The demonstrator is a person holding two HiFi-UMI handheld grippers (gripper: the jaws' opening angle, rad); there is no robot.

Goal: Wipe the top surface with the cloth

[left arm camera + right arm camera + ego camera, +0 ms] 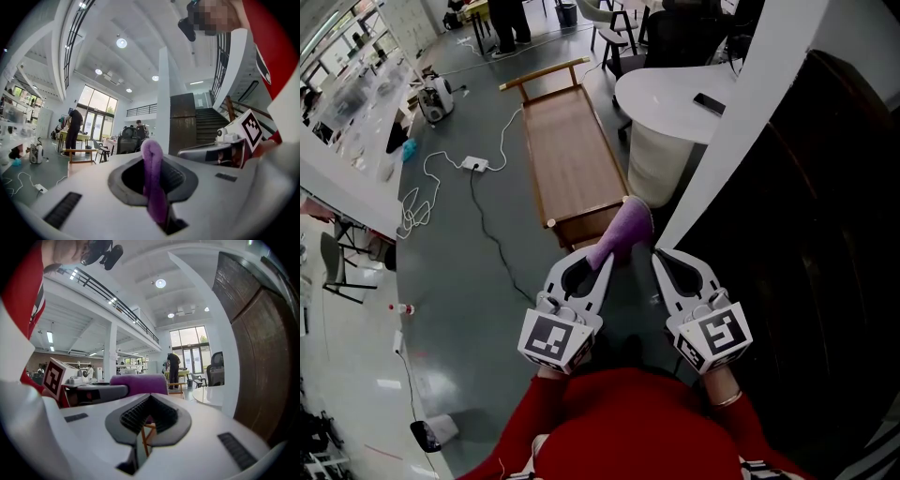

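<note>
In the head view a long wooden bench (570,150) stands on the grey floor ahead of me, its near end just beyond both grippers. A purple cloth (622,234) sticks out forward over that near end, pinched between the jaws of my left gripper (602,257), which is shut on it. The left gripper view shows the cloth (153,178) as an upright fold between the jaws of the left gripper (150,161). Beside it, my right gripper (659,255) is shut and holds nothing. In the right gripper view the cloth (138,384) lies left of the right gripper (150,399).
A round white table (670,89) with a dark phone (710,102) stands right of the bench. A white wall edge (750,131) and dark wooden panelling (825,244) close off the right. A power strip (475,164) with cables lies on the floor at left.
</note>
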